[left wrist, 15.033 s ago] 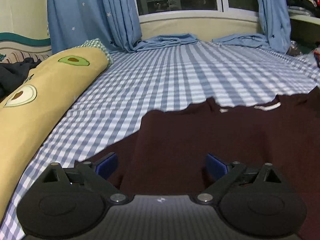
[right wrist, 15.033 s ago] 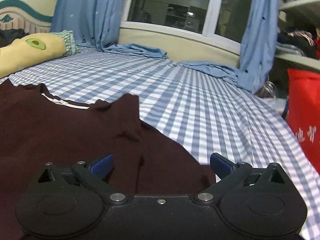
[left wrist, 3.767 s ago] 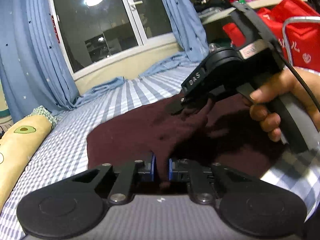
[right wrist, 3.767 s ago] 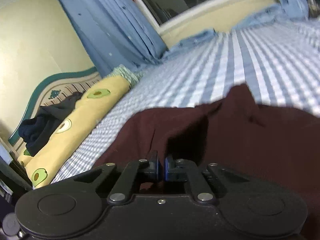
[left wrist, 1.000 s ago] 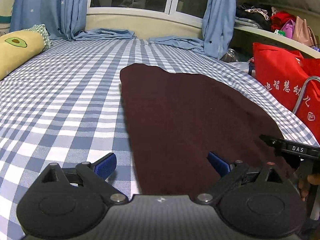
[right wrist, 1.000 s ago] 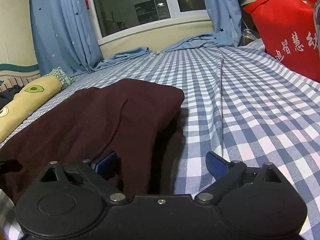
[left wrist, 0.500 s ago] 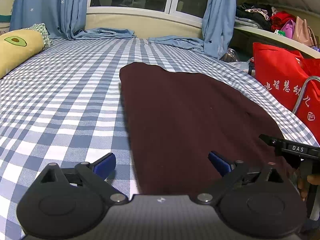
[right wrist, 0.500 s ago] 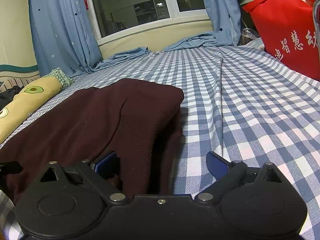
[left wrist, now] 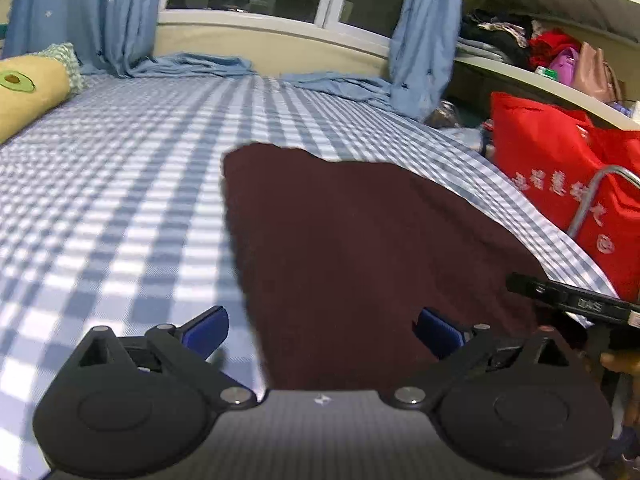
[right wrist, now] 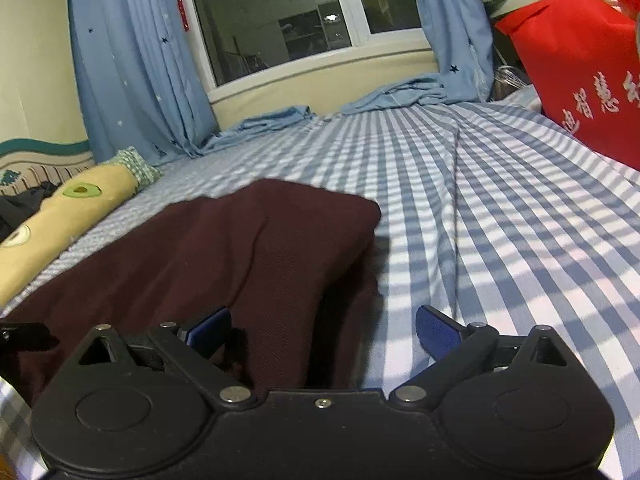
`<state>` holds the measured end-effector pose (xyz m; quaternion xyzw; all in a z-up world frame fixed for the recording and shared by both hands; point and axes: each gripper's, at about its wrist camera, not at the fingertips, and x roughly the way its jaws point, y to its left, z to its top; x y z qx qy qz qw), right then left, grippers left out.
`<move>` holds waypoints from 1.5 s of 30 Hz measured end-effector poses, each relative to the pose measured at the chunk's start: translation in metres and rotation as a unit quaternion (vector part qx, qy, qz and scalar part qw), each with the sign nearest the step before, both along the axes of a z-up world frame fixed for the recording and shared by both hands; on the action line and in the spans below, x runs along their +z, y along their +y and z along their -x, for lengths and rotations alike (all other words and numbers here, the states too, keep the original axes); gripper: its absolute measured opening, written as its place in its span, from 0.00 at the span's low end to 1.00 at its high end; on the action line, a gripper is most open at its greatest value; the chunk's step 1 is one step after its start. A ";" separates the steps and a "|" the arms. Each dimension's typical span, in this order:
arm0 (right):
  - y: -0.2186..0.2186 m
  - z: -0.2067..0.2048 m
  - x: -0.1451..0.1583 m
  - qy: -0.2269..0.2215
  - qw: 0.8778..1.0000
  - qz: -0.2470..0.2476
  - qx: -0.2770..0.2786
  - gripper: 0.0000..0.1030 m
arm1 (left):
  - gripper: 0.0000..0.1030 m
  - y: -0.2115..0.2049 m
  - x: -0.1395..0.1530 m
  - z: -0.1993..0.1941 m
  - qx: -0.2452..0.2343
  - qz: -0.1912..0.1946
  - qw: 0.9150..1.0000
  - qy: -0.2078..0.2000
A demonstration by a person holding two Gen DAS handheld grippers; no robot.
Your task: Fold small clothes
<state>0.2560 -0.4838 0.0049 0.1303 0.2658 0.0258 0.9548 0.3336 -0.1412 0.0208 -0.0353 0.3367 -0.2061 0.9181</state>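
Observation:
A dark maroon garment (left wrist: 360, 240) lies folded in a long strip on the blue checked bed sheet (left wrist: 100, 200). My left gripper (left wrist: 320, 328) is open and empty, its jaws straddling the garment's near left edge. In the right wrist view the same garment (right wrist: 240, 248) lies with a doubled fold edge running toward me. My right gripper (right wrist: 324, 328) is open and empty over the garment's near right corner. The right gripper's body shows at the right edge of the left wrist view (left wrist: 572, 300).
A yellow avocado-print bolster (right wrist: 60, 216) lies along the bed's left side. A red bag (left wrist: 560, 168) stands beside the bed's right edge, with a metal frame (left wrist: 600, 188) in front of it. Blue curtains (right wrist: 132, 60) and a window are at the far end.
Both grippers, shut on the garment 3.8 s ago, have let go. Over the last second both stay open; the views have tilted slightly upward, with the garment unmoved.

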 end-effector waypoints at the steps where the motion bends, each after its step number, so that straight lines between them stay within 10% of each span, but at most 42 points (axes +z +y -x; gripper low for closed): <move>1: 0.000 -0.003 0.003 -0.001 1.000 -0.002 0.003 0.96 | 0.99 0.001 0.001 -0.006 -0.001 -0.003 1.000 -0.004; 15: -0.021 -0.057 -0.007 0.057 0.993 -0.094 0.040 0.91 | 1.00 0.004 -0.041 -0.098 -0.107 0.073 0.983 0.130; 24: -0.007 -0.047 -0.001 0.038 0.993 -0.093 0.063 0.45 | 1.00 -0.011 -0.038 -0.104 -0.131 0.031 0.983 0.123; 28: 0.005 -0.040 0.011 0.008 0.996 -0.062 0.069 0.16 | 0.83 -0.015 -0.030 -0.095 -0.140 0.016 0.985 0.102; 35: 0.035 -0.031 0.046 -0.064 0.994 -0.009 0.084 0.11 | 0.48 -0.026 -0.009 -0.093 -0.115 0.003 0.990 0.081; 45: 0.064 -0.061 0.069 -0.111 0.989 -0.069 0.063 0.11 | 0.43 -0.017 0.047 -0.109 -0.089 -0.047 0.995 0.006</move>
